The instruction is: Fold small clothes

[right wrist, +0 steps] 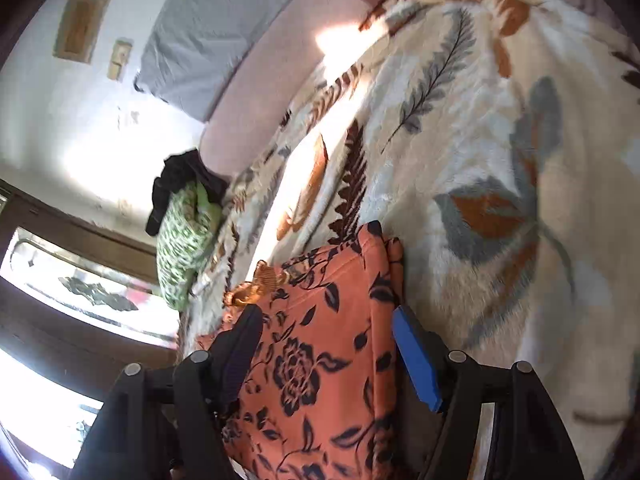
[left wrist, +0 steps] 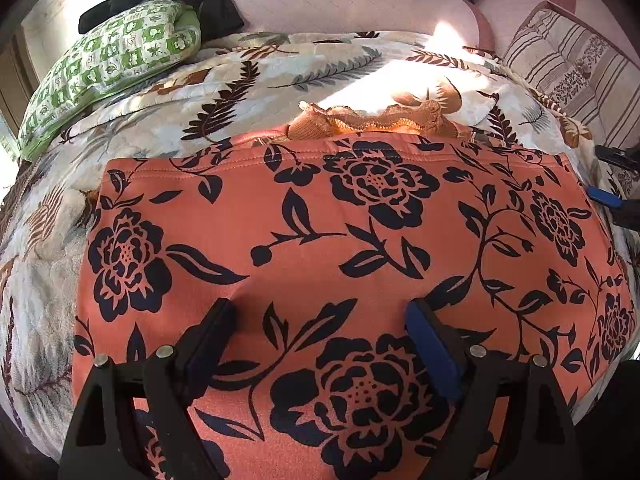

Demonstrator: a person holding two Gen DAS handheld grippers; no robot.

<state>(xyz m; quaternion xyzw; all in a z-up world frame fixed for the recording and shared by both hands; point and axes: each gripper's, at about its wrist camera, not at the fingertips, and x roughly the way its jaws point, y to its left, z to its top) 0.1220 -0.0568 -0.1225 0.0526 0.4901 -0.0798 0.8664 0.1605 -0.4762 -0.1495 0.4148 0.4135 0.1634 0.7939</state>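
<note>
Fingers of the left gripper [left wrist: 320, 316] stand spread, empty, over the orange floral garment [left wrist: 340, 240] lying crosswise mid-blanket [left wrist: 240, 80]; the right gripper [right wrist: 326, 320], spread too, straddles its end.

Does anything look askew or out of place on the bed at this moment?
Mostly tidy. The orange floral garment lies flat on the leaf-print blanket, but an orange lace-trimmed piece sticks out crumpled past its far edge. Both grippers hover open over it.
</note>
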